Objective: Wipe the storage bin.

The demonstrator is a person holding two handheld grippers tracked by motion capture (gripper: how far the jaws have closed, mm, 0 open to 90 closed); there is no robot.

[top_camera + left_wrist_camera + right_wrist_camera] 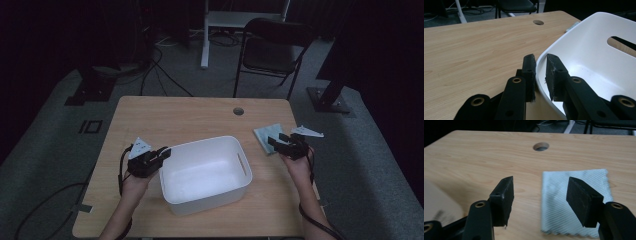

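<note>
Worktop [190, 117]: pale wood-grain board with a round cable hole [238, 111] near its far edge, right of centre.

White rectangular plastic bin [206, 172]: stands at the middle of the worktop toward the near side, open top, slot handle in its right wall; its interior shows bare white in the high view. In the left gripper view its curved rim [541, 62] passes between the two black jaws.

Left gripper [162, 154]: held in the person's left hand at the bin's left wall. Its jaws straddle the rim, one outside and one inside the bin, standing narrowly apart; the inner pad lies close against the wall, while a thin gap shows at the outer one, so a firm clamp cannot be confirmed.

Pale blue-grey folded cloth with a woven texture [266, 135]: lies flat on the worktop to the right of the bin, apart from it, below the cable hole.

Right gripper [278, 141]: held in the person's right hand at the right edge of the worktop, jaws spread wide and holding nothing. In the right gripper view the cloth [574, 202] lies beneath and ahead of the right-hand jaw, the other jaw over bare wood.
</note>
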